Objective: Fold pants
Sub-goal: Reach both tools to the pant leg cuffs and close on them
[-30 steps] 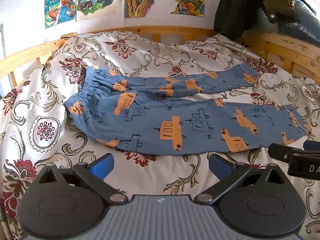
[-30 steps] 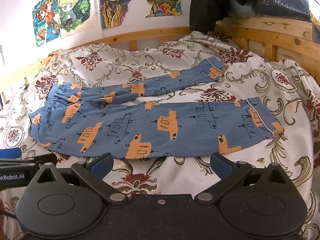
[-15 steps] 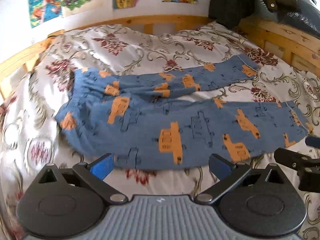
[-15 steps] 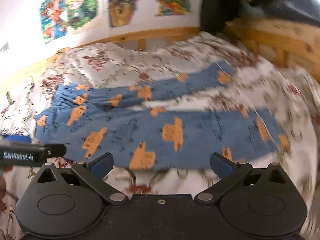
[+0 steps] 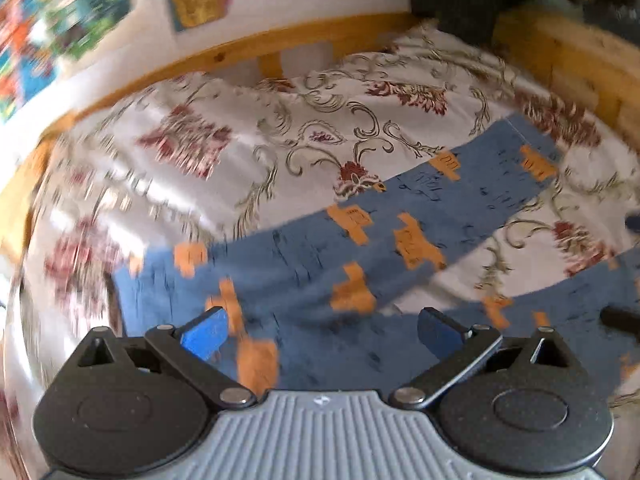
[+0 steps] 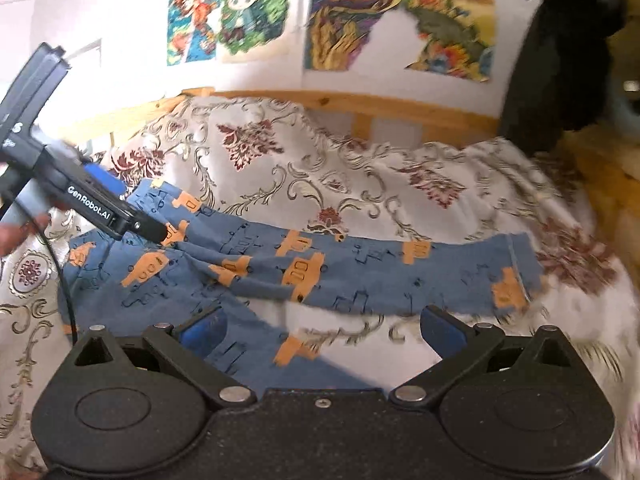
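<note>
Blue pants [image 6: 360,276] with orange car prints lie spread on the bed, waistband to the left and legs running right. The far leg ends in a cuff [image 6: 516,272]; in the left wrist view that cuff [image 5: 532,156] is at the upper right. My left gripper [image 5: 322,334] is open, low over the waistband end of the pants [image 5: 280,272]. From the right wrist view the left gripper [image 6: 140,212] reaches in from the left, its tip over the waistband. My right gripper [image 6: 322,330] is open above the near leg [image 6: 244,344], with nothing between its fingers.
A floral bedspread [image 6: 320,168] covers the bed. A wooden bed rail [image 6: 360,106] runs along the back and right. Posters [image 6: 344,16] hang on the white wall. Dark clothing [image 6: 560,60] hangs at the back right corner. A hand [image 6: 16,232] holds the left gripper.
Both grippers have moved forward and down over the pants, the left toward the waistband end, the right over the legs. Both stay open. The views are blurred by motion.
</note>
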Action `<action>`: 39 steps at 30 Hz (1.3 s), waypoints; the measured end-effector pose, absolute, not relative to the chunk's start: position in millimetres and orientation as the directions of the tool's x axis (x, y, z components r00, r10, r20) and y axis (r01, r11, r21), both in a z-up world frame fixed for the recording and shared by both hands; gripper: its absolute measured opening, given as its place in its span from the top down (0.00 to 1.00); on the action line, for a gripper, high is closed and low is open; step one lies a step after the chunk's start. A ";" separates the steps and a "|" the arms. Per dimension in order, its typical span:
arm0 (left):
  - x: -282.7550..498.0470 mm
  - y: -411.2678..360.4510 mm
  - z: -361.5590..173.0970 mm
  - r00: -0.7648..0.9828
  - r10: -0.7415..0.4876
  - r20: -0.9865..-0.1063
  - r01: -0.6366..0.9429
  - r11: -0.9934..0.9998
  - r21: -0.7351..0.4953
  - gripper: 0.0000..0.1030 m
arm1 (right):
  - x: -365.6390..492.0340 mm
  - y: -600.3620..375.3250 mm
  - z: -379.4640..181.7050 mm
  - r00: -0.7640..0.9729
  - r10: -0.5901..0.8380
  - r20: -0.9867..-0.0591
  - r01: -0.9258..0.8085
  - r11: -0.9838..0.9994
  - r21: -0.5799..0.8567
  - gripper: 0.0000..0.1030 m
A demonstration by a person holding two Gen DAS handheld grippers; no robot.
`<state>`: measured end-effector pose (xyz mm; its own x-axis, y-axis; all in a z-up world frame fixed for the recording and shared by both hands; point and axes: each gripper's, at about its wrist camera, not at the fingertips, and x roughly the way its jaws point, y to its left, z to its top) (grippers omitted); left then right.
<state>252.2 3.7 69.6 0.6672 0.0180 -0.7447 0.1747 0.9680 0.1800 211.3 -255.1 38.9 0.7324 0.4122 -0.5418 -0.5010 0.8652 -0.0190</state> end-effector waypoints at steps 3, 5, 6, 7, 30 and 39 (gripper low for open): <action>294.2 18.0 63.0 0.688 -0.025 -0.725 0.252 0.945 0.207 0.00 | 265.1 -248.8 33.1 0.666 0.444 -0.599 -0.585 0.810 -0.050 0.01; 327.2 28.8 55.3 0.685 -0.033 -0.728 0.288 0.930 0.230 0.00 | 303.0 -240.4 25.5 0.634 0.449 -0.629 -0.628 0.774 -0.080 0.01; 342.5 34.3 50.6 0.680 -0.041 -0.732 0.310 0.921 0.236 0.00 | 325.7 -234.6 19.6 0.611 0.454 -0.649 -0.652 0.753 -0.088 0.01; 356.1 38.8 45.9 0.673 -0.047 -0.738 0.328 0.913 0.241 0.00 | 346.8 -229.4 14.5 0.587 0.457 -0.668 -0.674 0.734 -0.090 0.01; 469.8 48.1 -53.1 0.432 -0.132 -0.892 0.577 0.800 0.161 0.62 | 527.8 -159.4 -58.2 0.340 0.430 -0.836 -0.854 0.514 -0.083 0.46; 461.9 39.6 -49.3 0.523 -0.025 -0.852 0.434 0.868 0.241 1.00 | 498.6 -151.4 -55.6 0.432 0.416 -0.800 -0.845 0.495 -0.199 0.98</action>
